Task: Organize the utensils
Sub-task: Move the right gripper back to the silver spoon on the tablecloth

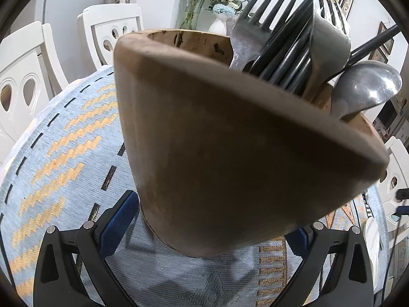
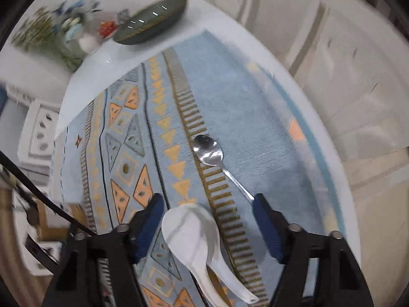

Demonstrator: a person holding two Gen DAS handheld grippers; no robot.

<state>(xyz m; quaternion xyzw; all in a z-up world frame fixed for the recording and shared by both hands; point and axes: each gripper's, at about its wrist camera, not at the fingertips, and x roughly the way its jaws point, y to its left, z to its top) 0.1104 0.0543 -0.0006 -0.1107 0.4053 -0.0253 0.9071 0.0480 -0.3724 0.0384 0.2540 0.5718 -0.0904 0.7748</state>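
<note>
Left gripper (image 1: 204,232) fingers clamp the holder (image 1: 230,138) — secure. Right gripper (image 2: 208,226) fingers wide, empty, straddling the white spoon (image 2: 196,240) — risk: clipping the metal spoon (image 2: 209,151) handle just beside.

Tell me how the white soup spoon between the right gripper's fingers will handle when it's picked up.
The white soup spoon looks glazed, so it may slip between the fingers. It appears ceramic, so it is likely stiff and could chip if dropped. Its deep bowl looks bulkier than its short handle, so a grip on the handle may let it tilt bowl-down. The right gripper stands open around it, not touching.
</note>
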